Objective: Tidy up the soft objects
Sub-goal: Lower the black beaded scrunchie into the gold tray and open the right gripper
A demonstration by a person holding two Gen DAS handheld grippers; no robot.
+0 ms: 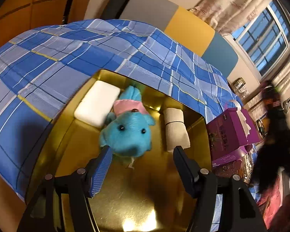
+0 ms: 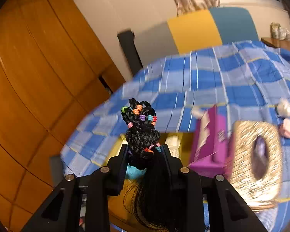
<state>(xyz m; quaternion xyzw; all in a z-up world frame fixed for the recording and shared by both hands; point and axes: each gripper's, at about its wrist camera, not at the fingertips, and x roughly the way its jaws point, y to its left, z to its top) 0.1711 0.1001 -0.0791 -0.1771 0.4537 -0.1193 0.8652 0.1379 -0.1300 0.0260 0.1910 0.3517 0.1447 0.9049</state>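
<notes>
A gold tray [image 1: 137,193] lies on the blue plaid bed. In it are a white pad [image 1: 96,103], a blue plush toy [image 1: 128,133] with a pink top, and a beige rolled cloth [image 1: 175,129]. My left gripper [image 1: 141,152] is open above the tray, its fingertips on either side of the plush's head, empty. My right gripper [image 2: 145,150] is shut on a black braided hairpiece [image 2: 143,127] with coloured beads, held above the tray [image 2: 118,201]; its loose hair hangs down. The hairpiece shows as a dark blur in the left wrist view [image 1: 274,147].
A purple tissue box [image 1: 232,131] stands right of the tray, also in the right wrist view [image 2: 212,145]. A glittery gold tissue box [image 2: 255,164] lies beside it. Small plush items [image 2: 286,116] lie at far right. Wooden wardrobe [image 2: 38,77] at left.
</notes>
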